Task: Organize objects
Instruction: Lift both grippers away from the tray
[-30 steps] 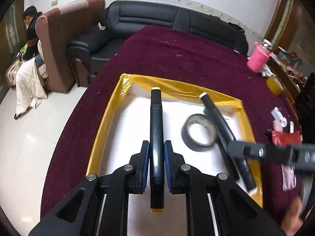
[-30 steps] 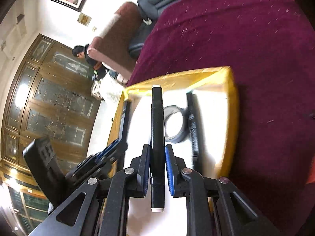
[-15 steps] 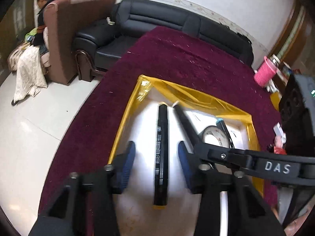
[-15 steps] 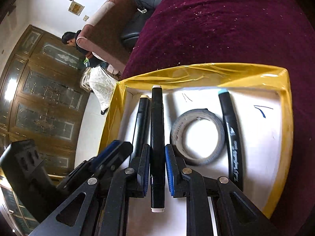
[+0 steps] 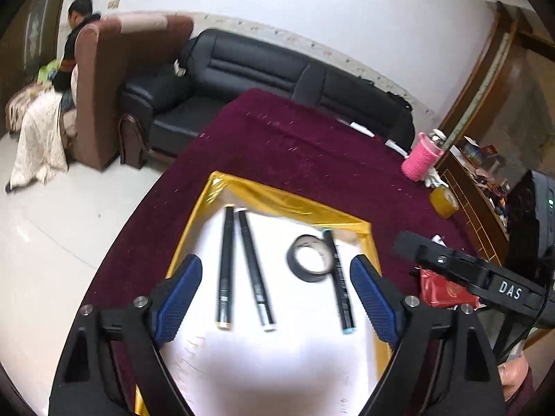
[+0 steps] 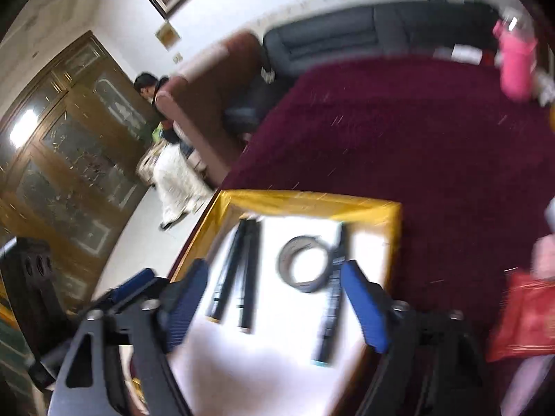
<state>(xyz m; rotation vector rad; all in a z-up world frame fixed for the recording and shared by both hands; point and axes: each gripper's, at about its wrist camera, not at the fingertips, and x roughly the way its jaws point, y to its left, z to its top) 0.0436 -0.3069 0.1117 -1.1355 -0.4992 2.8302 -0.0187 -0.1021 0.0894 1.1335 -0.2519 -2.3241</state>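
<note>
A gold-rimmed tray (image 5: 295, 201) with a white floor lies on the maroon table. At its left lie two black markers side by side, one yellow-tipped (image 5: 224, 270) and one white-tipped (image 5: 255, 274). A black tape roll (image 5: 309, 258) and a teal-tipped marker (image 5: 339, 277) lie at its right. My left gripper (image 5: 276, 298) hangs above the tray, its jaws opening and touching nothing. My right gripper (image 6: 274, 294) hovers beside it, also opening and empty. The blurred right wrist view shows the same tray (image 6: 312, 204), both markers (image 6: 225, 270), the tape roll (image 6: 305, 263) and the teal-tipped marker (image 6: 333, 294).
A pink cup (image 5: 421, 161), a yellow tape roll (image 5: 444, 201) and a red packet (image 5: 444, 287) sit on the table right of the tray. Behind the table stand a black sofa (image 5: 277, 72) and a brown armchair (image 5: 104, 79), where a person (image 5: 74, 45) sits.
Both grippers have let go of their markers, which now lie side by side in the tray's left part. Both grippers have opened wide, risen and drawn back from the tray.
</note>
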